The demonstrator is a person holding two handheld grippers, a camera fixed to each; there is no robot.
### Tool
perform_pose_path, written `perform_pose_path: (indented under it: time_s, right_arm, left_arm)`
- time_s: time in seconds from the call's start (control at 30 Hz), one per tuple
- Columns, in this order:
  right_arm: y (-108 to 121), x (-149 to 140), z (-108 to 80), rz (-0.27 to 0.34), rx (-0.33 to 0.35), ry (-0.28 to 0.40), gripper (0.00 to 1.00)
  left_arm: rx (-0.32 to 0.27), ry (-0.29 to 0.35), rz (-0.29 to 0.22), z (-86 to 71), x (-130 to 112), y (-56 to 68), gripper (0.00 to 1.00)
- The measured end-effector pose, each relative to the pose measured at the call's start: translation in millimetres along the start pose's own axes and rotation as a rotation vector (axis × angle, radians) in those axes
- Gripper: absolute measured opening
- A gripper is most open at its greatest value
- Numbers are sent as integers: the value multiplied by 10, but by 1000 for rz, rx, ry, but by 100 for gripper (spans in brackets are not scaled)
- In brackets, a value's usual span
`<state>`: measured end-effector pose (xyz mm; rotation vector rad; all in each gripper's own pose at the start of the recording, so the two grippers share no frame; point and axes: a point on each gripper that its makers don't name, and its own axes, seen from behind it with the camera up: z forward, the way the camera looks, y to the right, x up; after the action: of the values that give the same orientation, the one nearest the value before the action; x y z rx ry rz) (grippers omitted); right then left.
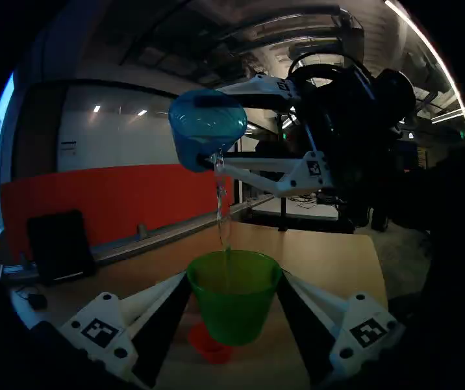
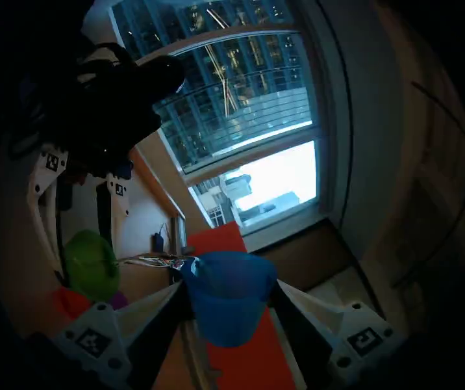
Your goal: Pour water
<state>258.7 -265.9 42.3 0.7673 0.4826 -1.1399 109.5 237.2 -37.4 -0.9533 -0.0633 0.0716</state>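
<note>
Blue cup, pinched by the right gripper, is tipped above the wooden table. It sends a thin water stream into the green cup, which the left gripper clamps below. Pouring looks underway, with emptying and righting left.

A brown table holds a small red cup. Far left of the red cup stand a black board and a little black thing.
</note>
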Motion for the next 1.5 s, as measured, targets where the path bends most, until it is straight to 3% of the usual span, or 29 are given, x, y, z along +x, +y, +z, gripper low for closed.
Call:
perform_pose_path:
  time_s: [0.87,1.5]
  right_arm:
    - [227,47,44,-164,-48,-4,90]
    - [398,110,52,-244,-78,-2,90]
  left_arm:
    - [4,0,2,-31,21,-22,88]
    - [8,2,1,-30,26,-51,88]
